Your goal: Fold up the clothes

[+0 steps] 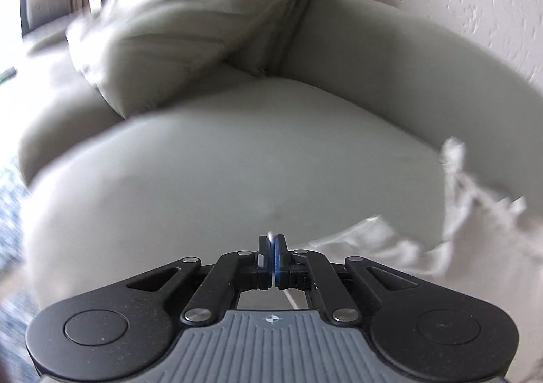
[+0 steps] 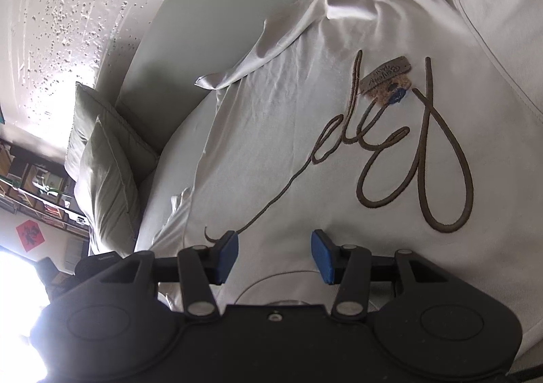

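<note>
White cotton filled the right side of my left wrist view: an edge of the shirt, blurred, trailed from beside my left gripper out across the grey sofa cushion. The jaws were pressed together, and a sliver of pale cloth seemed to show between the tips, so I judged they were pinching a hem or corner, though the blur kept me from being sure. A loose pillow leaned against the sofa back beyond.

In the right wrist view my right gripper hung spread wide, holding nothing, just above the shirt. It lay front-up on the sofa, mostly flat, with brown looping script embroidered on the chest and a small tag resting on it. One sleeve was turned over and creased; fine wrinkles ran across the body. A curved seam near my jaws looked like the neckline.

I took this for a step of drawing one side of the shirt over. Whether that was spreading it out or making a fold, I could not settle. Any next pinch by the right would need a clean single edge, since thin, soft cloth bunches easily.
</note>
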`<state>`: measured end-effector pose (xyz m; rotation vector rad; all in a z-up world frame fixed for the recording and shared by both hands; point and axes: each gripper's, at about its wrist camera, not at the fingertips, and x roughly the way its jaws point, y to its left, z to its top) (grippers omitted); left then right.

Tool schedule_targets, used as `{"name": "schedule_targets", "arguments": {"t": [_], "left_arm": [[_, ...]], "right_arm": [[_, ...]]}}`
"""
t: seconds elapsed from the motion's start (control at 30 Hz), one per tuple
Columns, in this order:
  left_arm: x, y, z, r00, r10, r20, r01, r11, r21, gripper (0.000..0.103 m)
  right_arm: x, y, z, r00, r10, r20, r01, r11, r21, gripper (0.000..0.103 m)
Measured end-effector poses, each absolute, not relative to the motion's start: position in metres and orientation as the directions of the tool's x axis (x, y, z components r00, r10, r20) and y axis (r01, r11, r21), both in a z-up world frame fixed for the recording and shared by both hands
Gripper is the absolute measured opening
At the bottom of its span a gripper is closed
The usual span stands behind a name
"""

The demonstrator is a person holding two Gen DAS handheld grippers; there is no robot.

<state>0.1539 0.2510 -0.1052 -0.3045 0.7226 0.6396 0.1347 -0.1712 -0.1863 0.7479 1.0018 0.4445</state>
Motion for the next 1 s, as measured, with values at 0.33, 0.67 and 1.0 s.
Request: {"name": "schedule_targets", "arguments": {"t": [0.33,0.67,1.0], "left_arm": [[0.119,0.26,-0.093,0.534,0.458,-0.711,-0.688,0.724,-0.05,0.02],[0.11,0.15,-0.082,0.725,0.047,-0.687,-0.239,0.953,-0.187,0.045],[0.132,0.062,-0.131,0.608,0.098,-0.788,-0.031,0.995,0.1,0.047]], "right_arm": [[0.12,-0.187,-0.166,0.557,0.59,-0.584,-0.043,0.723,0.689,0.063],[0.111,-0.225,-0.157,0.647,0.457,-0.611,0.038,0.78,0.624,0.024],[0.103,-0.247,-0.169,0.599,0.327,-0.731,0.119,0.866,0.485,0.0]]}}
